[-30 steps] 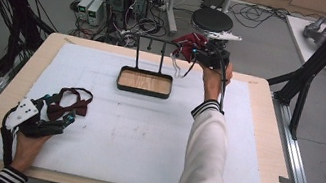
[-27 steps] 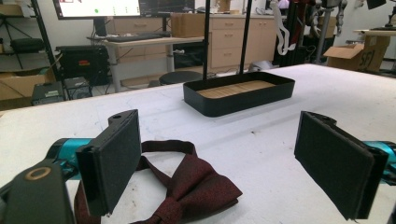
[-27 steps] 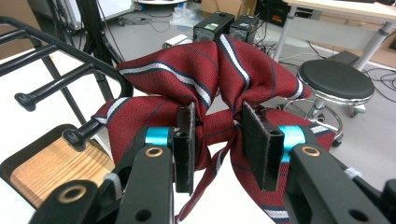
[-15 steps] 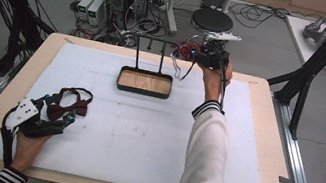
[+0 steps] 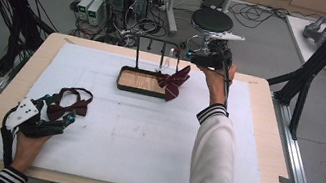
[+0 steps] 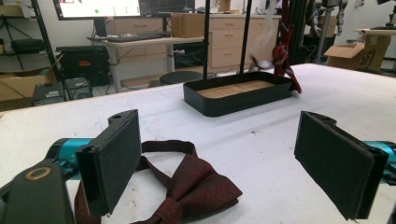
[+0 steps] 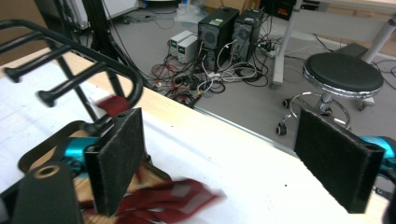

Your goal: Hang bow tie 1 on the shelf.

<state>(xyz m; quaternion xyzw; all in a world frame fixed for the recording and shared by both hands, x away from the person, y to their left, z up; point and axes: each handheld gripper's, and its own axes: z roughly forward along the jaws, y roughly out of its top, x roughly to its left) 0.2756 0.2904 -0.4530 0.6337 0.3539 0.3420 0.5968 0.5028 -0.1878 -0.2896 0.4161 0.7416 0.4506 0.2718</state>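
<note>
A: Where is the dark red fabric bow tie [image 5: 172, 82]?

B: Draped over the right rim of the black wood-floored tray [image 5: 128, 79]. The right gripper [image 5: 191, 56] above it has just been opening, nothing between its pads.

A: And the left gripper [image 5: 61, 115]?

B: Spread wide around a second maroon bow tie [image 6: 187, 186] on the white mat [image 5: 133, 132].

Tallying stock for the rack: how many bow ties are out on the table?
2: one dark red fabric bow tie lies by the left gripper; the other dark red bow tie drapes at the black tray's right end.
</note>
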